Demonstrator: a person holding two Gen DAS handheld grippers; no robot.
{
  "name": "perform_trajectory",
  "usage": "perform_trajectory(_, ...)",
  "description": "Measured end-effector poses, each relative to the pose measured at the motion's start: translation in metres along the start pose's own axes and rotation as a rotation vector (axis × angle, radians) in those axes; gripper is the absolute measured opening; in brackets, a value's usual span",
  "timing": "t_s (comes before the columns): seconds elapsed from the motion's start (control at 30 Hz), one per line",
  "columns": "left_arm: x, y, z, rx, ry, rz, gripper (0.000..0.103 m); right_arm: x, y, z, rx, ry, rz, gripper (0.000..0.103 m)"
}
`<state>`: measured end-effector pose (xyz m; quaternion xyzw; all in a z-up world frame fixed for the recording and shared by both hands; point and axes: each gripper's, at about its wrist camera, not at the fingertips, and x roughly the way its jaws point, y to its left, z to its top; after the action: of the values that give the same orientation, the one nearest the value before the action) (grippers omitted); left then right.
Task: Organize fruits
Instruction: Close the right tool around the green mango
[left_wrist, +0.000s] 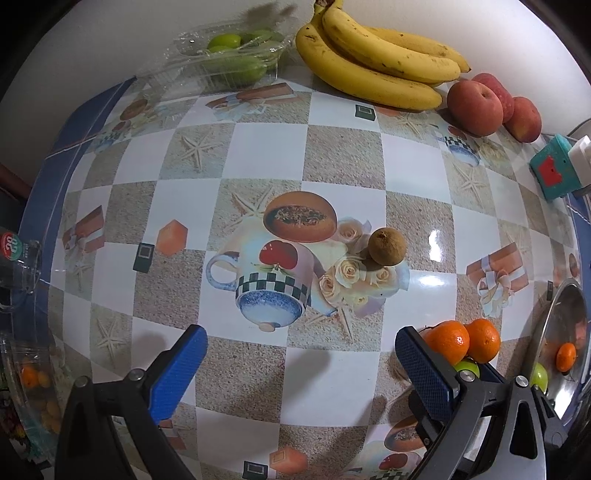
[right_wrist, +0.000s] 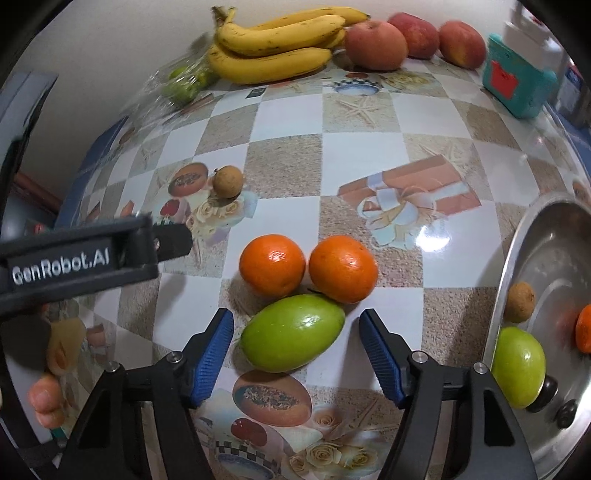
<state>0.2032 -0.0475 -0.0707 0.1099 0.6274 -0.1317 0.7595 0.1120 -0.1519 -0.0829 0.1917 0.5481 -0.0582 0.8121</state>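
My right gripper (right_wrist: 296, 339) is open, its blue fingers either side of a green oval fruit (right_wrist: 291, 333) lying on the patterned tablecloth, not closed on it. Two oranges (right_wrist: 272, 264) (right_wrist: 342, 267) sit just beyond it. A small brown round fruit (right_wrist: 228, 181) lies further left; in the left wrist view it (left_wrist: 386, 246) is ahead of my left gripper (left_wrist: 301, 354), which is open and empty above the cloth. The oranges (left_wrist: 448, 341) show beside its right finger.
Bananas (left_wrist: 373, 55), red apples (left_wrist: 474, 107) and a clear box of green fruit (left_wrist: 229, 55) line the back wall. A teal box (left_wrist: 554, 166) stands at the right. A steel lid (right_wrist: 554, 295) lies at the right edge, mirroring fruit. A clear container (left_wrist: 26, 369) sits left.
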Motion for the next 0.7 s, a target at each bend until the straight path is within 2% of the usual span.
perform_trajectory(0.3, -0.001, 0.001, 0.000, 0.000, 0.001, 0.000, 0.103, 0.006, 0.014, -0.002, -0.139, -0.008, -0.083, 0.072)
perform_trajectory(0.53, 0.002, -0.001, -0.001, 0.007, 0.010, 0.006, 0.103, 0.012, 0.019, -0.002, -0.179, -0.003, -0.130, 0.072)
perform_trajectory(0.7, 0.003, -0.002, -0.001, 0.006, 0.008, 0.007, 0.103, 0.012, 0.020, -0.002, -0.191, -0.006, -0.135, 0.062)
